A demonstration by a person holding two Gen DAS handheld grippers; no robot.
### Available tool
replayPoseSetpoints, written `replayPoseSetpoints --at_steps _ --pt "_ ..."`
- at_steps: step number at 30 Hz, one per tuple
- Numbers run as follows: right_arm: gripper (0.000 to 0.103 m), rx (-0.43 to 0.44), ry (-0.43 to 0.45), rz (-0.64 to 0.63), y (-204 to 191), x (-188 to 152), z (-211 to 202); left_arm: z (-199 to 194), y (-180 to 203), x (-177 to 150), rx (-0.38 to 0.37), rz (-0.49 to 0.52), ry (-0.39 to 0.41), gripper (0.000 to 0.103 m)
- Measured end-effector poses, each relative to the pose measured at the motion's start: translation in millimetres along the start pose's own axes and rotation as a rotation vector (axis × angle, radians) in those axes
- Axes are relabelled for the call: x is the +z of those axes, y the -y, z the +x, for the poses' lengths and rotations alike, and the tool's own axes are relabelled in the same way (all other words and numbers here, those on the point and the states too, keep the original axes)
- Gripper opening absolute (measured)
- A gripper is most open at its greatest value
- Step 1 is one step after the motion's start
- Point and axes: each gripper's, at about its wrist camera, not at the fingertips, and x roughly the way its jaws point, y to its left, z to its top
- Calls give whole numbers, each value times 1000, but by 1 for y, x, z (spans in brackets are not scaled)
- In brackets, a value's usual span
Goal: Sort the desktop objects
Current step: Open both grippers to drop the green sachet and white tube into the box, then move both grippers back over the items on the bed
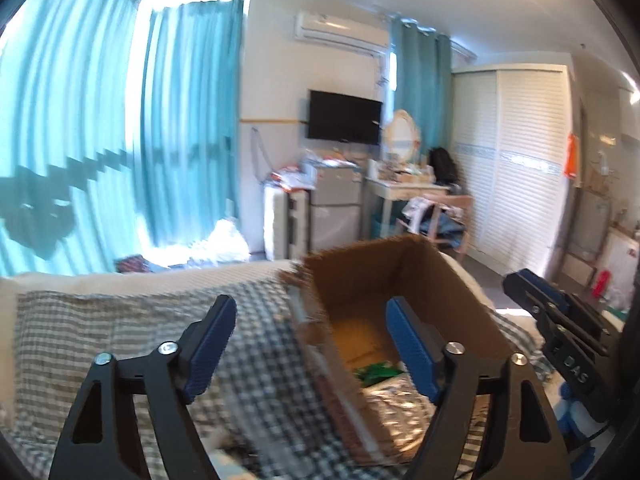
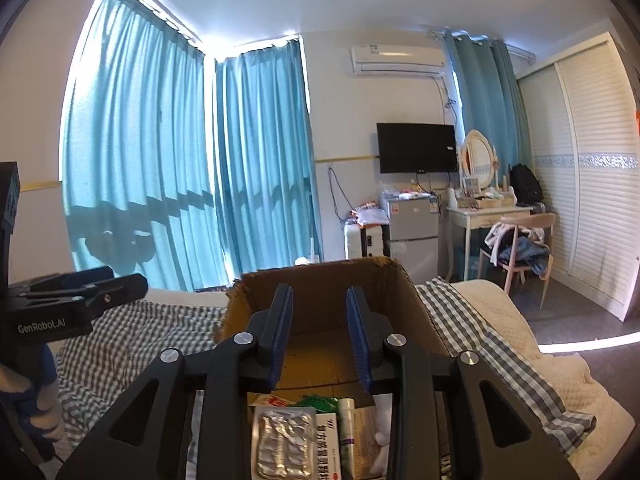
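Left gripper [image 1: 308, 344]: the blue-padded jaws are spread wide and nothing is held between them; one pad is seen over the checked cloth, the other over the open mouth of the box. It is also seen from the side at the left edge of the right wrist view [image 2: 100, 292].
Right gripper [image 2: 318, 336]: the jaws are parted by a moderate gap with nothing between the pads; they are held above the box, pointing across its opening. It is also seen at the right edge of the left wrist view [image 1: 548, 308], beside the box.
Cardboard box [image 2: 320, 284]: it is set upright and open-topped on the bed, directly in front of both grippers; its near rim is ragged.
Contents of the box: a silver blister pack [image 2: 285, 442], a white medicine box with green print [image 2: 329, 446], a white tube [image 2: 347, 420], a green packet [image 2: 320, 402] and a red-and-white sachet [image 2: 272, 400] are lying close together at the near end of the box floor, partly hidden by the right gripper. The far part of the floor is seen bare.
Checked cloth [image 1: 120, 320]: it is spread over the bed under and around the box.
Background: teal curtains [image 2: 140, 160], a wall television [image 2: 416, 148] and a white wardrobe [image 2: 592, 160] are seen.
Sharpness: the left wrist view is blurred.
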Motion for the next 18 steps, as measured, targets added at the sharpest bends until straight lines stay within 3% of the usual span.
replayPoseSetpoints --at_steps 4,10,14,18 --pt "31 30 17 -32 -18 7 -8 -28 -17 9 82 -13 45 91" --pt "47 67 48 -69 -41 17 -22 -64 -38 18 154 -35 97 101" --pt "71 87 65 -77 -54 20 -30 -80 -54 23 201 -42 103 103" --pt "77 95 71 -105 -72 19 -35 -95 -69 22 266 -57 106 103"
